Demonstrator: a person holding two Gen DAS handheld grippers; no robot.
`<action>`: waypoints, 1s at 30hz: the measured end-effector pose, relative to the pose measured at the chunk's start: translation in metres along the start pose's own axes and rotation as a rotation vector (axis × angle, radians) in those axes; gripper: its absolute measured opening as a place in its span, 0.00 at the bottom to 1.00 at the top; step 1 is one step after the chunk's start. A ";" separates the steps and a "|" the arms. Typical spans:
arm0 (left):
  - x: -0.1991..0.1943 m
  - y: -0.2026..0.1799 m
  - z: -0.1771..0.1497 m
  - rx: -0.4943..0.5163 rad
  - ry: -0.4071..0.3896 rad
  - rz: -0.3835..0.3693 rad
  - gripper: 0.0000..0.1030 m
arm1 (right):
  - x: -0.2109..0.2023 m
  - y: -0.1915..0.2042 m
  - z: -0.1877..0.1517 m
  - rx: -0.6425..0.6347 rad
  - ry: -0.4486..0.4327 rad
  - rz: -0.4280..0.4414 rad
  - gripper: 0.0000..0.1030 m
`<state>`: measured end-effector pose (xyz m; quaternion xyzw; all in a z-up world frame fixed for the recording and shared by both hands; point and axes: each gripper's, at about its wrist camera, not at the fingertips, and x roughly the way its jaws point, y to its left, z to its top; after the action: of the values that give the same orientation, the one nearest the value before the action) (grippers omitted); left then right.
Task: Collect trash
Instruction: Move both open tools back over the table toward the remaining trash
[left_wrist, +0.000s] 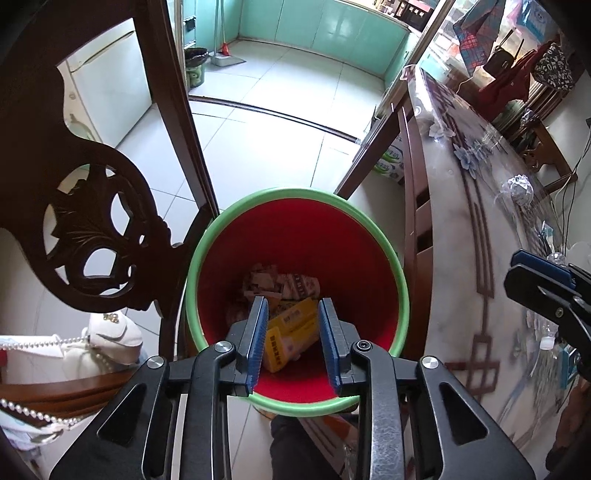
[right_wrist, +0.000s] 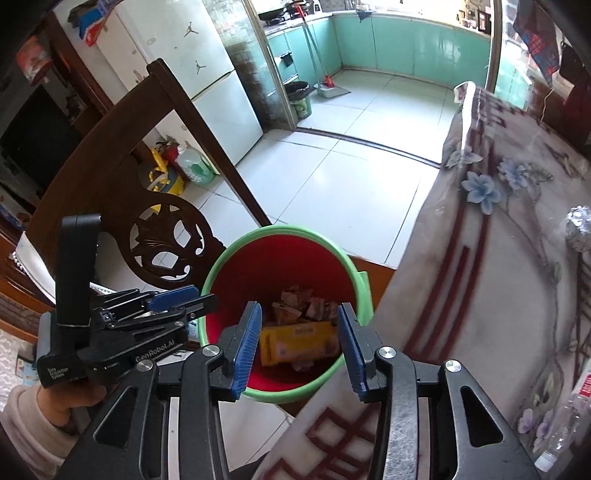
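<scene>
A: Where does the left hand-held gripper (left_wrist: 291, 314) sit, and what is in it?

B: It points steeply down over the red bin (left_wrist: 295, 395) with the green rim. Its blue pads stand apart and nothing is pressed between them. Below and beyond the pads, a yellow box (left_wrist: 291, 332) lies at the bottom of the bin, on crumpled paper scraps (left_wrist: 280, 282).

A: And the right hand-held gripper (right_wrist: 299, 328)?

B: Also tilted down toward the same bin, its pads parted and empty. From its camera the yellow box shows in the gap between the pads, but far below them, inside the bin. The left tool appears just to its left, held by a hand (right_wrist: 70, 398) in a pale sleeve.

A: What lies around them?

B: To the right of both is the surface (right_wrist: 498, 295), covered with a flowered cloth; a crumpled foil ball (right_wrist: 578, 229) rests on it, and a clear plastic bottle (right_wrist: 565, 424) lies near the right edge. To the left of the bin stands a carved dark wooden chair (left_wrist: 107, 236). The bin stands on the white tiled floor (left_wrist: 266, 147).
</scene>
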<state>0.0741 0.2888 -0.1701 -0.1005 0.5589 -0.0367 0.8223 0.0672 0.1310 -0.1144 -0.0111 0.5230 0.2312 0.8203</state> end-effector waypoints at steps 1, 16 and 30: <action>-0.002 -0.001 0.000 -0.002 -0.004 -0.001 0.26 | -0.004 0.000 -0.001 -0.004 -0.004 -0.008 0.39; -0.035 -0.063 -0.007 0.060 -0.089 -0.032 0.44 | -0.066 -0.025 -0.025 0.012 -0.076 -0.036 0.48; -0.028 -0.176 -0.030 0.178 -0.062 -0.084 0.47 | -0.123 -0.131 -0.095 0.179 -0.092 -0.109 0.48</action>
<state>0.0455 0.1177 -0.1191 -0.0515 0.5232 -0.1175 0.8425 -0.0055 -0.0559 -0.0802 0.0445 0.5022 0.1389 0.8524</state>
